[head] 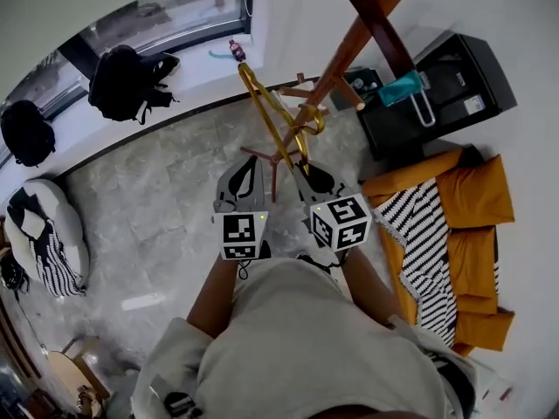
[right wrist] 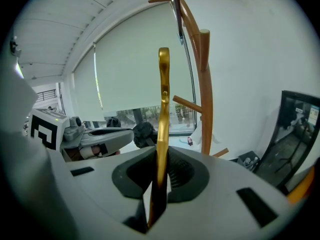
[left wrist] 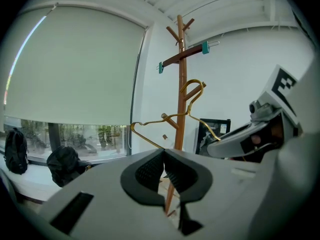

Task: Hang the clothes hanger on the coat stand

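Currently, my right gripper (head: 304, 171) jaws clamp the hanger (head: 266, 103) beside the coat stand (head: 345, 51), left gripper (head: 247, 171) jaws together, empty; next, I judge, hook it over a peg.

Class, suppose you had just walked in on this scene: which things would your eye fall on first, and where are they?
The shiny gold metal clothes hanger stands out first, clamped in the right gripper at the middle of the head view and reaching towards the tall brown wooden coat stand. Next come the bright orange cushions with a black-and-white striped blanket over them at the right, against the pale marble floor.
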`<state>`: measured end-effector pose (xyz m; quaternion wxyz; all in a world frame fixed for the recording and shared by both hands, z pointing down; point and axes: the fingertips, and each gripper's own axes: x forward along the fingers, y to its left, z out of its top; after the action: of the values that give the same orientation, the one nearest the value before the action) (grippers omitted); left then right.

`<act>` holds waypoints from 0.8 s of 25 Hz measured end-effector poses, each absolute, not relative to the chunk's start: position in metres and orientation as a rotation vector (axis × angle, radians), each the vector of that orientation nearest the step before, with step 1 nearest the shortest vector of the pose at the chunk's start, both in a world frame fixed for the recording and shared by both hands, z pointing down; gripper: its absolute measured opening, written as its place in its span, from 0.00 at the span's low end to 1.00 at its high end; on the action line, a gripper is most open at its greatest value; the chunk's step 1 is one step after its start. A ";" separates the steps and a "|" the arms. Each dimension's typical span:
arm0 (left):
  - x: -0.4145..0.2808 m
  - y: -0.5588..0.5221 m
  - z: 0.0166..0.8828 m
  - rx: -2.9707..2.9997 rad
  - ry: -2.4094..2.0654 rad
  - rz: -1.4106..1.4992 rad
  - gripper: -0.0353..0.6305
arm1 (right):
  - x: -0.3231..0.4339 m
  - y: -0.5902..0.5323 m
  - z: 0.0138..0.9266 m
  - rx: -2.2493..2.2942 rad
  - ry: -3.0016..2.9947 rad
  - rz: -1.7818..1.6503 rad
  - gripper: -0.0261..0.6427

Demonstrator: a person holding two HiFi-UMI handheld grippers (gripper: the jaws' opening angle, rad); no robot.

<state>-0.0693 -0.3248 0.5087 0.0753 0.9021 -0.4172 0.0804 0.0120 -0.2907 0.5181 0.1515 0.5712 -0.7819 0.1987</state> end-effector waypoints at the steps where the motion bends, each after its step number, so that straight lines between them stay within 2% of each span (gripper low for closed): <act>1: -0.068 -0.328 0.509 2.717 -1.234 0.243 0.07 | 0.012 -0.294 0.520 1.646 -2.235 0.579 0.09; 20: -0.059 -0.375 0.517 2.770 -1.084 0.275 0.07 | 0.008 -0.337 0.541 1.711 -2.150 0.639 0.09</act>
<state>-0.0586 -0.3745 0.5173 0.0769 0.9245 -0.3619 0.0917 0.0081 -0.3368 0.5406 0.1597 0.5987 -0.7524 0.2236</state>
